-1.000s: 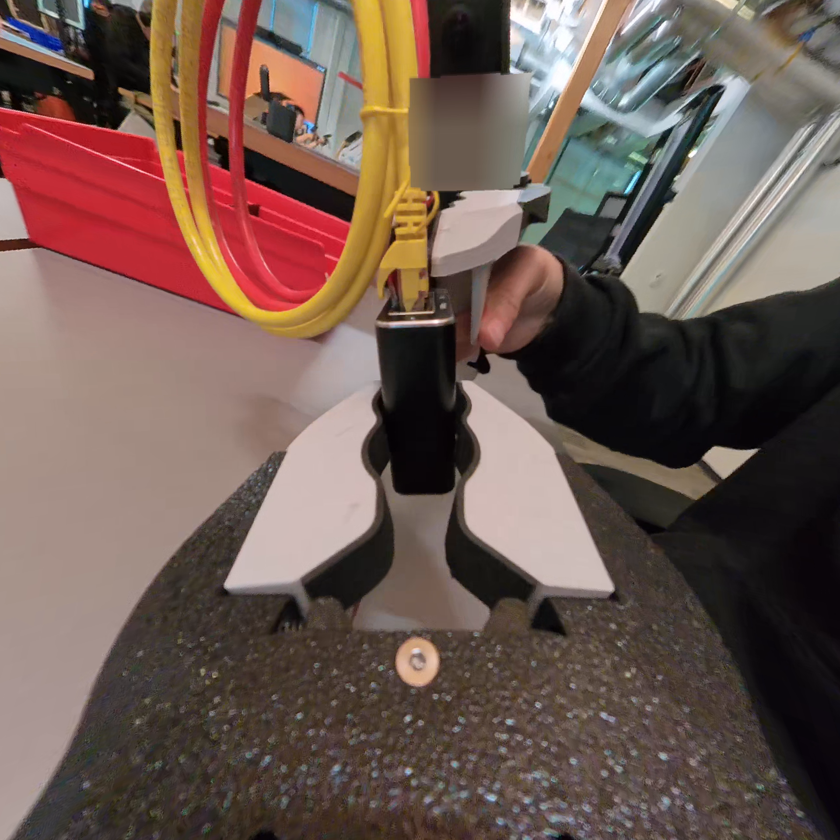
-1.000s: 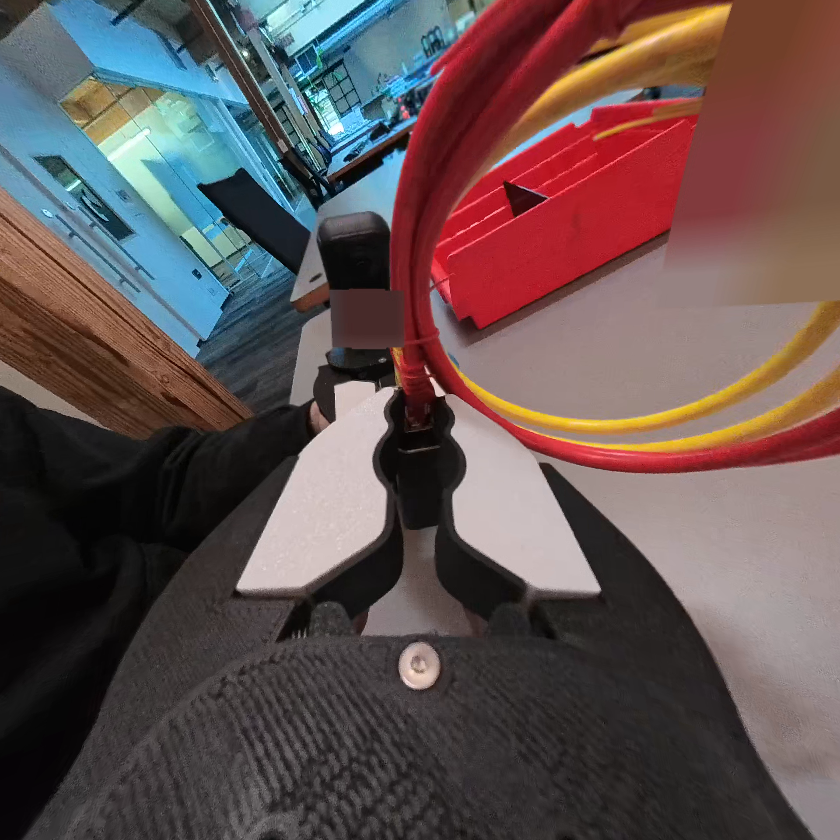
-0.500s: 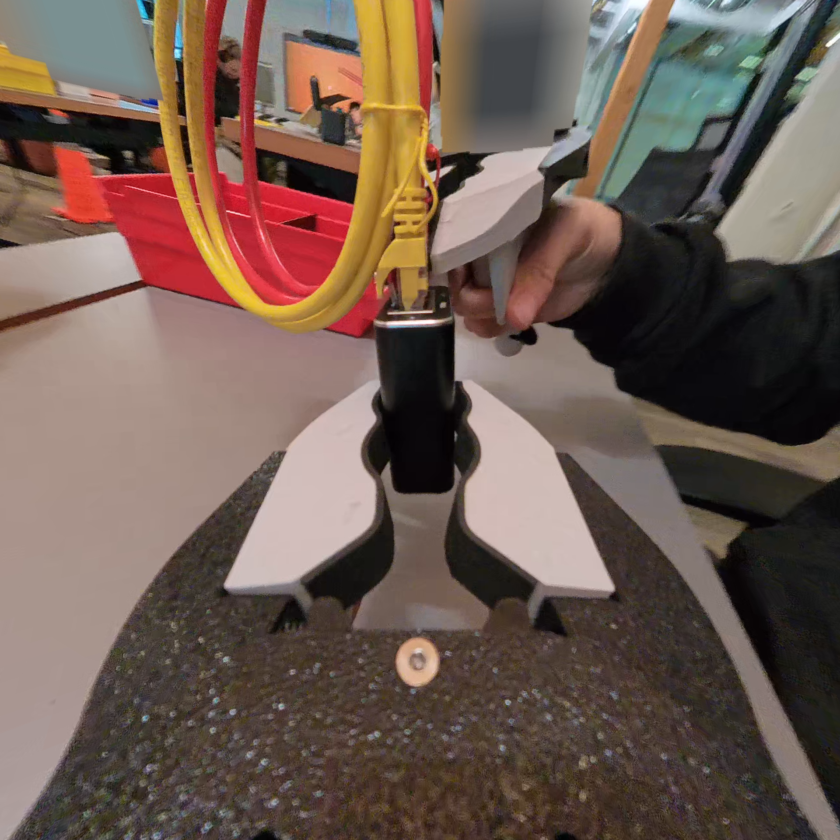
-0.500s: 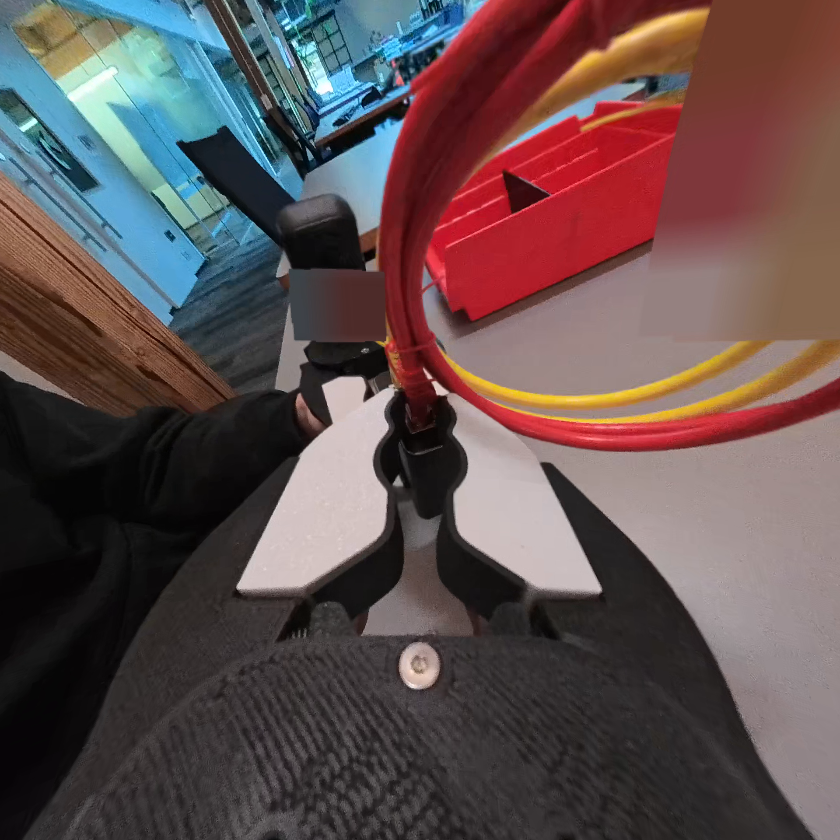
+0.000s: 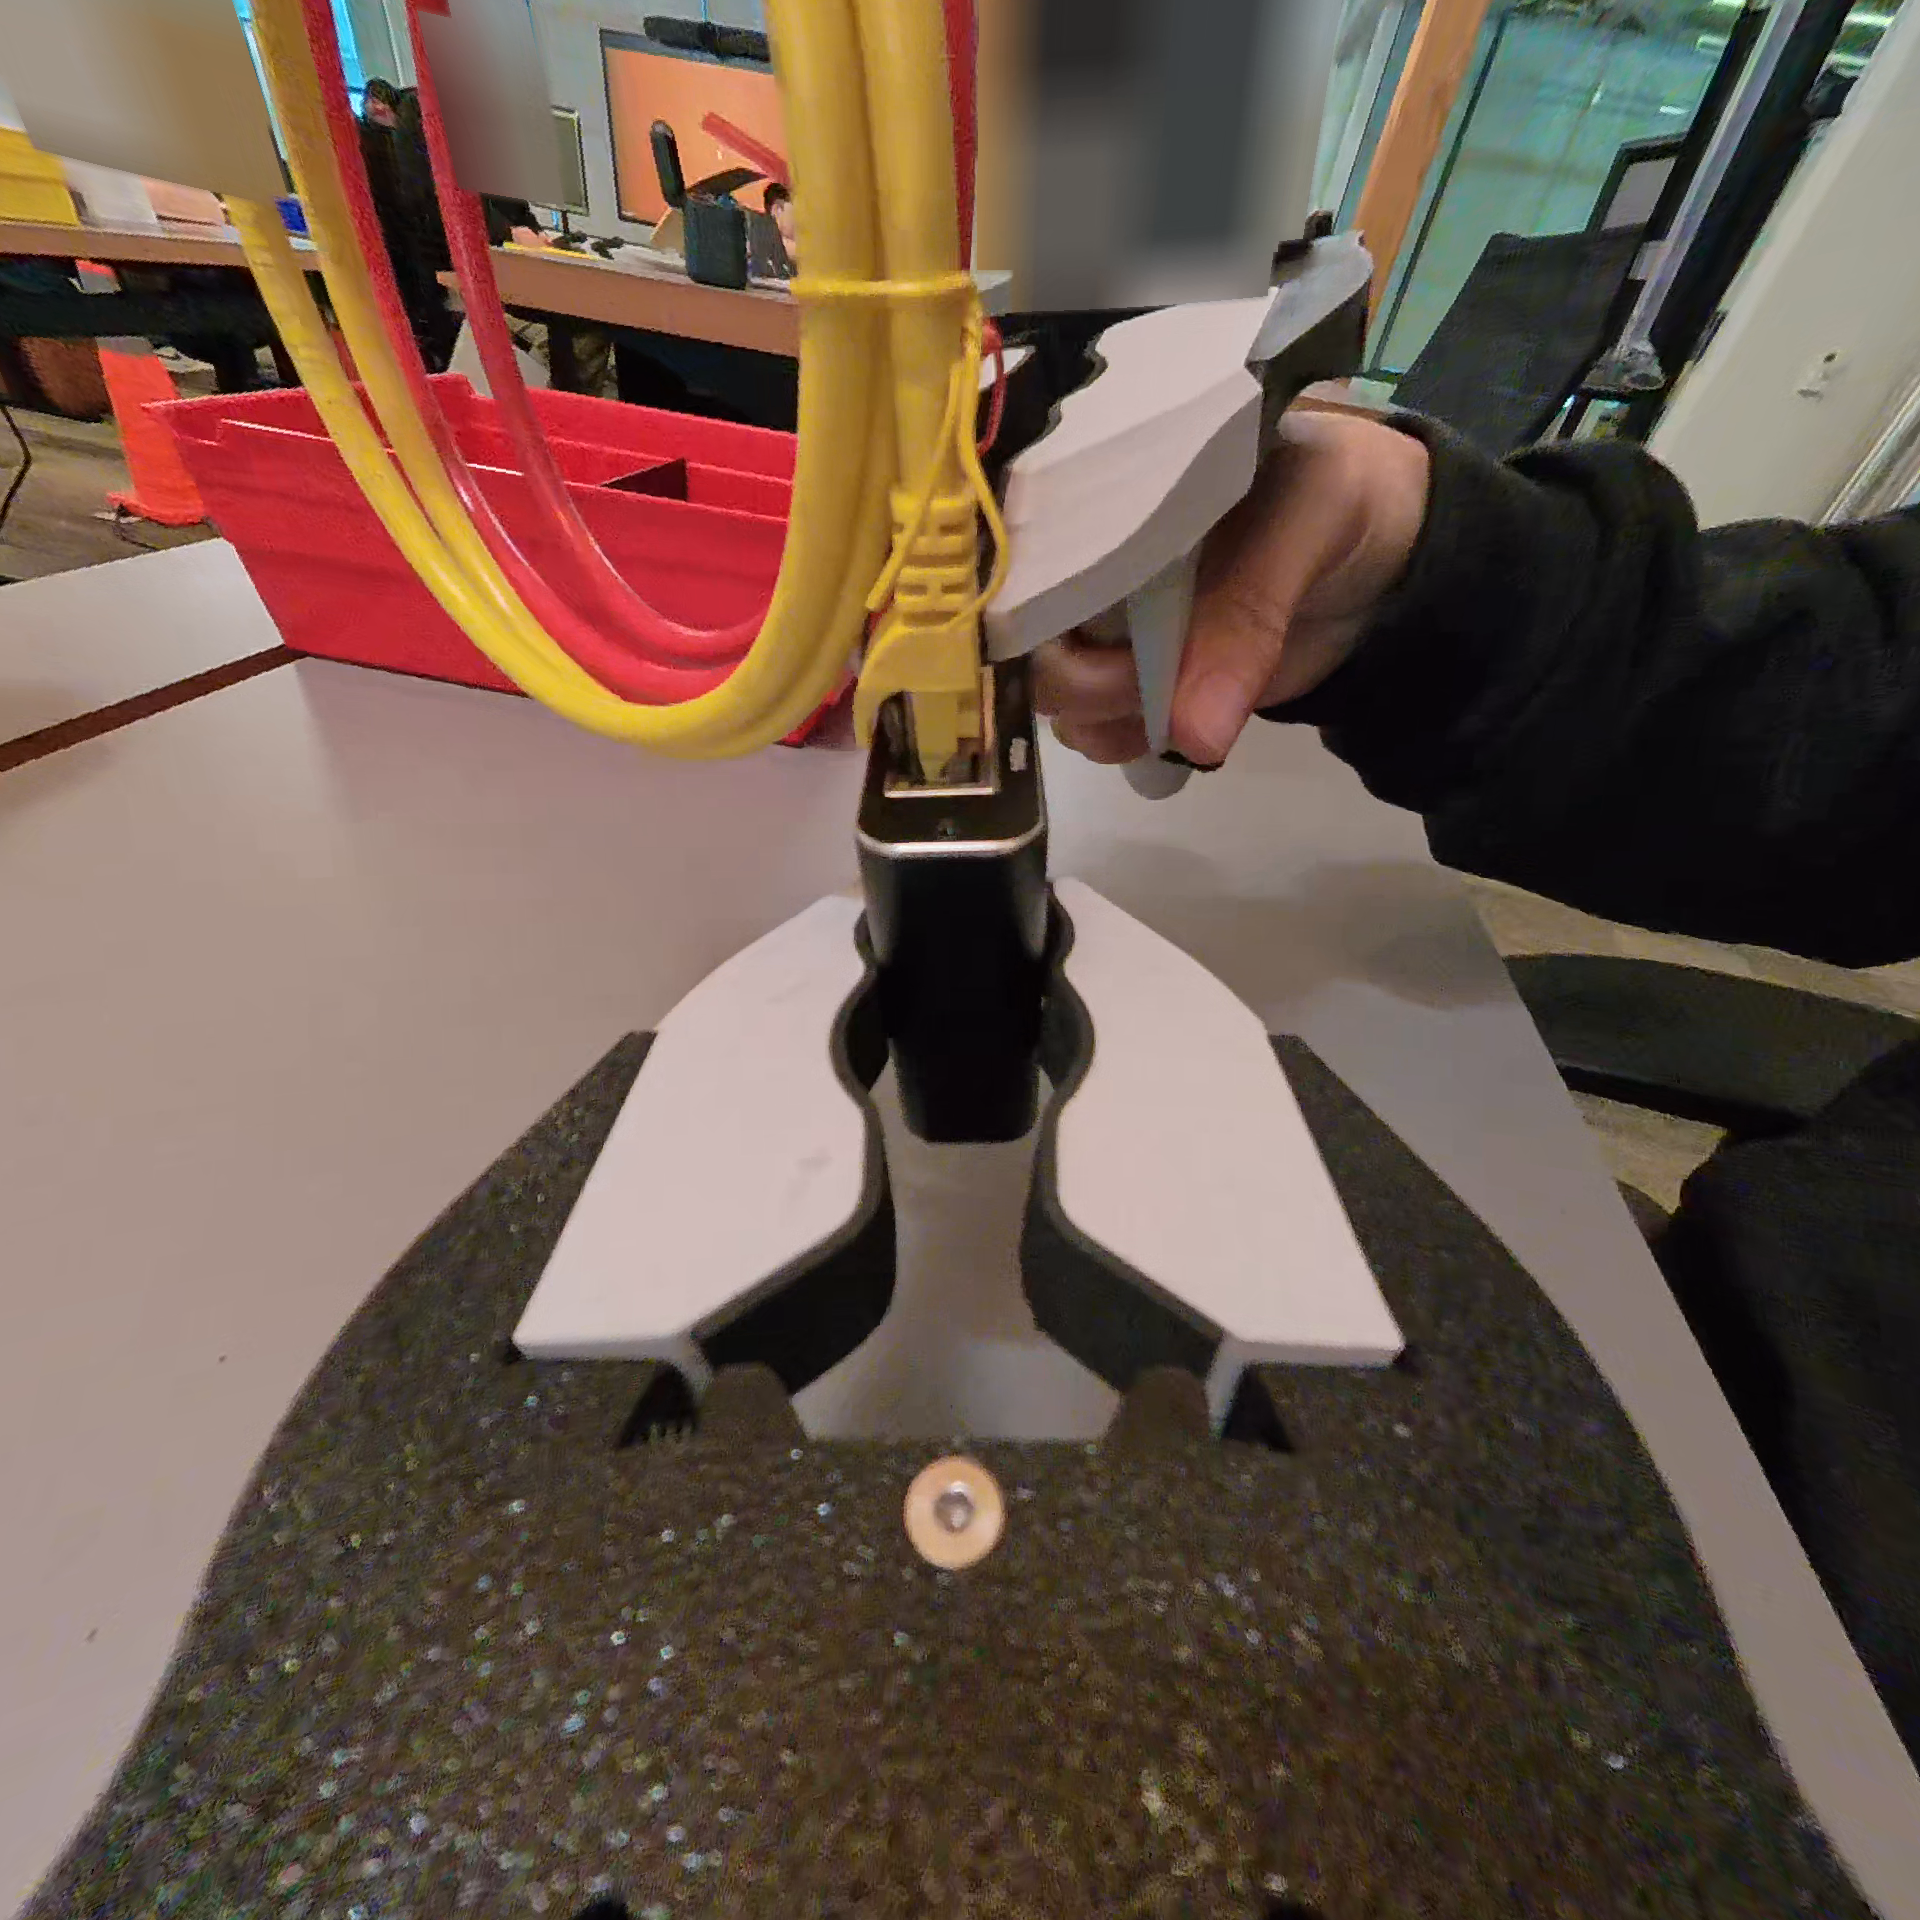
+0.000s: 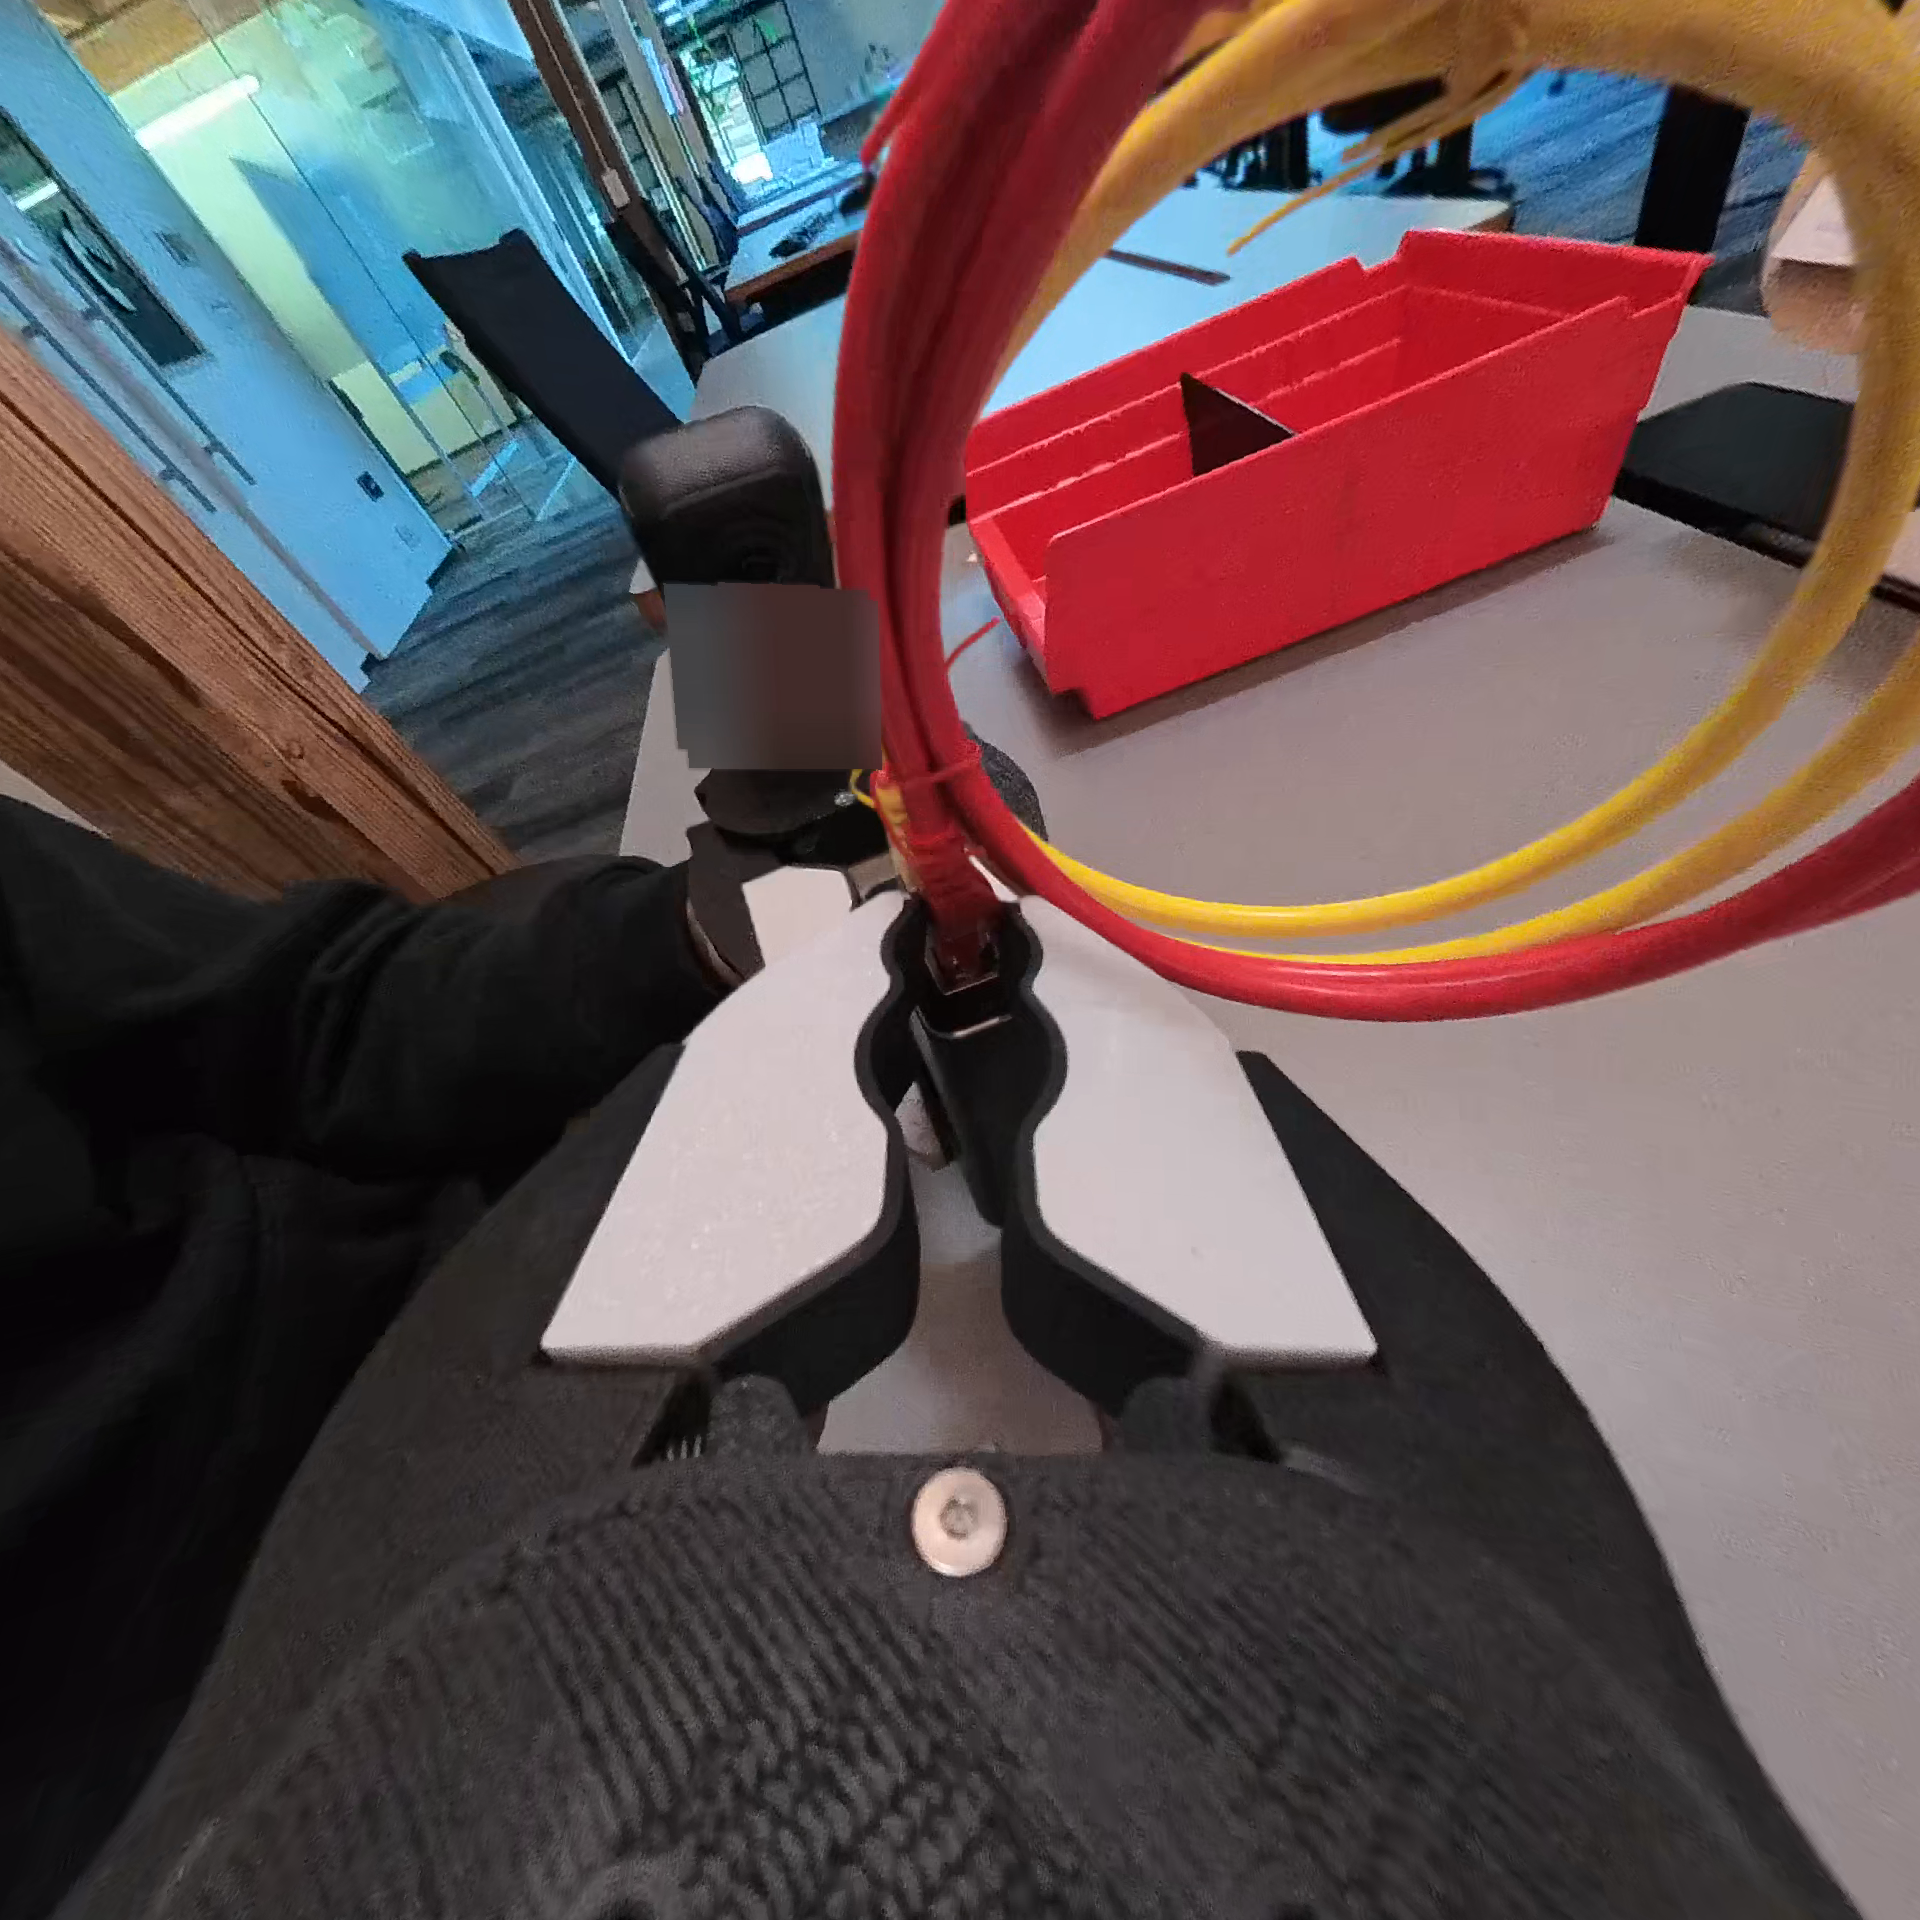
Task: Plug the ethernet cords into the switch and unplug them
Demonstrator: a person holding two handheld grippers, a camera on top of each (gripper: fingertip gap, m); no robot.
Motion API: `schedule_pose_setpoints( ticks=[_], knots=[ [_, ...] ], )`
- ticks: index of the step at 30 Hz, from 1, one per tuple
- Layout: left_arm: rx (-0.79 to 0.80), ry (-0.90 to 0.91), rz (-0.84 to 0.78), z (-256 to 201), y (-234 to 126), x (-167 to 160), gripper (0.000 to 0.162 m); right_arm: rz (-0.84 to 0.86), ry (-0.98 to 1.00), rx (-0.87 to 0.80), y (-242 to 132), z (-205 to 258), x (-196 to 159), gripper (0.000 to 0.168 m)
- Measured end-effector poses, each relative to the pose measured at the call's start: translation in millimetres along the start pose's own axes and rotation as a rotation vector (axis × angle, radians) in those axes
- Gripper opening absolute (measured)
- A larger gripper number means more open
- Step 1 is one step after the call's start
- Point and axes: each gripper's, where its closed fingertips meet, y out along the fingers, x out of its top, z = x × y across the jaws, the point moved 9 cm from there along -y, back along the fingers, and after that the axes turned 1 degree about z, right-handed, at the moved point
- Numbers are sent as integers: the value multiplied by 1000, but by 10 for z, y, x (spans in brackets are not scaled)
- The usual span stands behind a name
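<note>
Black switch [image 5: 956, 997] upright off table; yellow cord [image 5: 925, 582] + red cord [image 6: 961, 914] plugged in, coils looping above.

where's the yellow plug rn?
Left wrist view, centre: yellow plug sits in the top port of the black switch clamped by the left tool, just left of the right tool.

red bin [image 6: 1351, 488] on grey table [image 6: 1558, 1143] | orange cone [image 5: 145, 436] behind

Both cams are riding right behind their own tongs, looking close along them over the table [image 5: 312, 935] from opposite sides, both catching the red bin [image 6: 1351, 520].
</note>
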Motion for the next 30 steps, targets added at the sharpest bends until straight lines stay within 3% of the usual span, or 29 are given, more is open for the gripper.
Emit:
schedule_pose_setpoints(
  ticks=[15, 30],
  knots=[
    [-11, -58, -94, -20, 12, 42, 34, -151, 66, -3, 143, -4, -61, 15],
    [12, -47, -2, -43, 58, 20, 32, -189, 72, 13, 168, 2, -183, 15]
  ],
)
